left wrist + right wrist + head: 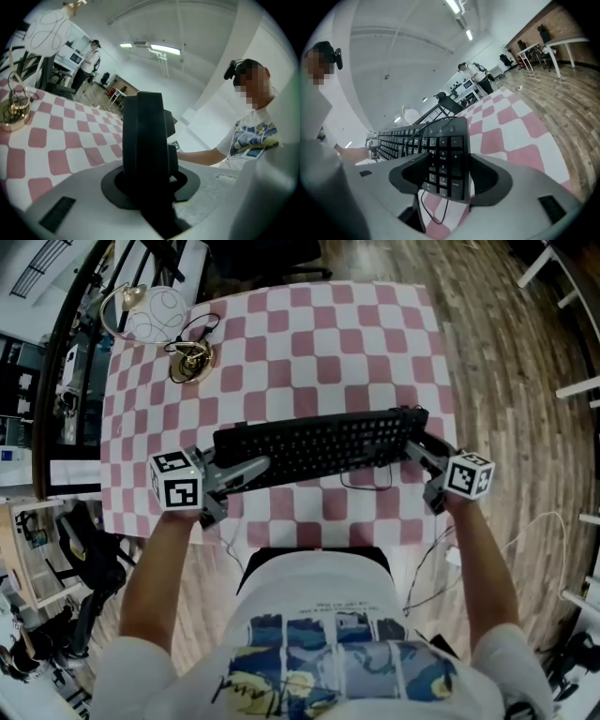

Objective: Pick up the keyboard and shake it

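Note:
The black keyboard (319,446) stretches across the near half of the checked table, gripped at both ends. My left gripper (246,468) is shut on its left end. In the left gripper view that end (145,140) shows end-on, filling the gap between the jaws of the left gripper (147,183). My right gripper (417,442) is shut on the right end. In the right gripper view the number pad (440,150) sits between the pads of the right gripper (443,173), and the keyboard's cable (429,208) hangs loose below it. The keyboard looks raised slightly off the cloth.
The pink-and-white checked cloth (309,334) covers the table. A gold ornament (192,360) and a white wire globe (155,313) stand at the far left corner. The cable loops (366,484) near the front edge. Wooden floor (525,381) lies to the right, a cluttered desk (56,381) to the left.

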The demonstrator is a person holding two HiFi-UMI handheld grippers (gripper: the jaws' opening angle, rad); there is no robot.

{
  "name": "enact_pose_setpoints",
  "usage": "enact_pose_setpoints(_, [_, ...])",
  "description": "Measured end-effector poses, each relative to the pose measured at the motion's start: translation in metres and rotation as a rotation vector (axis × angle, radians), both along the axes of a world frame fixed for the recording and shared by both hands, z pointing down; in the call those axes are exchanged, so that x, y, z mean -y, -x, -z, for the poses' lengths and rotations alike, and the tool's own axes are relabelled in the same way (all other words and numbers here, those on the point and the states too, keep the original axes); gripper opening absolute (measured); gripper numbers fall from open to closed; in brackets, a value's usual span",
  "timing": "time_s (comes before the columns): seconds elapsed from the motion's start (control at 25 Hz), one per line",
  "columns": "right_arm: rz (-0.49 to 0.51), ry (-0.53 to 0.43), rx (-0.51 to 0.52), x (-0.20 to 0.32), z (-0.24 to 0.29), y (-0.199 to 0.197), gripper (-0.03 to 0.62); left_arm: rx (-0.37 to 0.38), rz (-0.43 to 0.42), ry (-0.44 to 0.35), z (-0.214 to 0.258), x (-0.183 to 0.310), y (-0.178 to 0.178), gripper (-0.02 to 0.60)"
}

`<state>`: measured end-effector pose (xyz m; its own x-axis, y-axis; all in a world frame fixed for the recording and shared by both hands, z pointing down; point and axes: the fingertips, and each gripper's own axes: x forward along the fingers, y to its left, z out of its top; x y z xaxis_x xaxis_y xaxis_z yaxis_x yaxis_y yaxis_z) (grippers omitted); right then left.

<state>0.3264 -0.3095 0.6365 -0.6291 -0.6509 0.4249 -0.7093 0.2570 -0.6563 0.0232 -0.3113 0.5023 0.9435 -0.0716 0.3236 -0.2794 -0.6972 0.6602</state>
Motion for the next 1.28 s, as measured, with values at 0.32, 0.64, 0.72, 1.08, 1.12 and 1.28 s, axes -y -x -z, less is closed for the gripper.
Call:
enact_pose_setpoints(0.32, [0.019,-0.143,-0.096,0.016,0.056,0.001,0.257,0.043,-0.015,-0.34,0.071,-0.011,-0.003,0.094])
enact_pose_setpoints(0.64, [0.049,-0.207,-0.215,0.023,0.089,0.01,0.242,0.081,-0.016,-0.576,0.118,-0.021,0.003,0.094])
enact_pose_setpoints(0.72, [0.05,-0.21,-0.241,0.023,0.094,0.013,0.233,0.094,-0.01,-0.631,0.127,-0.022,0.006,0.094])
enact_pose_setpoints(1.08, [0.055,-0.232,-0.365,0.006,0.11,0.026,0.118,0.198,-0.007,-0.824,0.157,-0.027,0.016,0.094])
enact_pose_setpoints(1.12, [0.052,-0.231,-0.369,0.003,0.111,0.028,0.113,0.201,-0.006,-0.841,0.16,-0.027,0.017,0.094])
enact_pose_setpoints(1.28, [0.046,-0.224,-0.375,-0.011,0.117,0.041,0.094,0.211,-0.001,-0.885,0.174,-0.028,0.022,0.094])
